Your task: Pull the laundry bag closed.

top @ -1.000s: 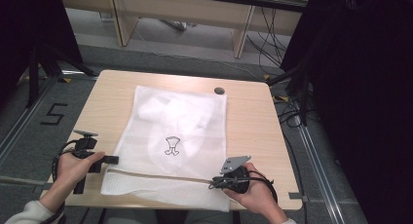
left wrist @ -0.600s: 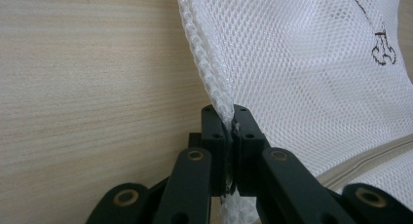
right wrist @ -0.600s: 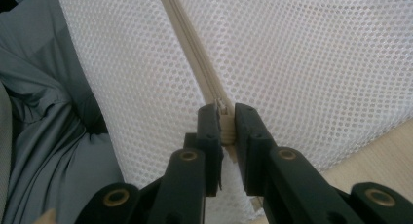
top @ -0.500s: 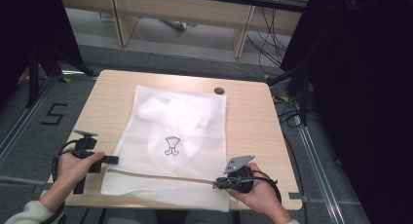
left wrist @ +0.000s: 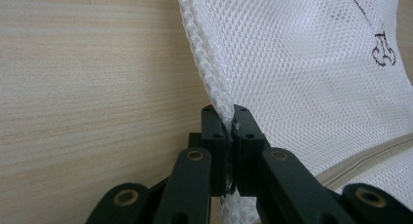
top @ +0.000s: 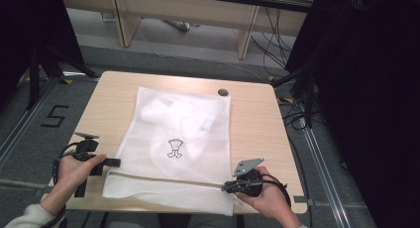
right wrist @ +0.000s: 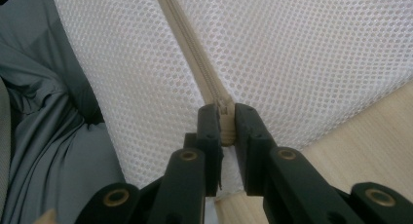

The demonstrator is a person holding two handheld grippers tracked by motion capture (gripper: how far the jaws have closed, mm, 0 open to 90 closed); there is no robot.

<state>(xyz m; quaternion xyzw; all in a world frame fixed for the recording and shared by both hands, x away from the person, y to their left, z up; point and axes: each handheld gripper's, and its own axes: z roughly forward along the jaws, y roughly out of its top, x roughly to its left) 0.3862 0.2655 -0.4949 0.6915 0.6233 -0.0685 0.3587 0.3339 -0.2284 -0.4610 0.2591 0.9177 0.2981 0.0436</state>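
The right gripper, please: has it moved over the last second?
Yes. The right gripper, shut on the zipper pull, has slid along the bag toward the table's right edge, while the left gripper holds the bag's left edge.

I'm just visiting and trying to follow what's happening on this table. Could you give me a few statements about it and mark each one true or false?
1. The left gripper is clamped on the side edge of the white mesh bag. True.
2. The right gripper hangs open above the table. False: its jaws are shut on the zipper pull near the bag's right end.
3. The bag carries a small dark printed emblem. True.
4. The bag is bright red. False: it is white mesh with a beige zipper.
5. The zipper runs across the end of the bag nearest the person. True.
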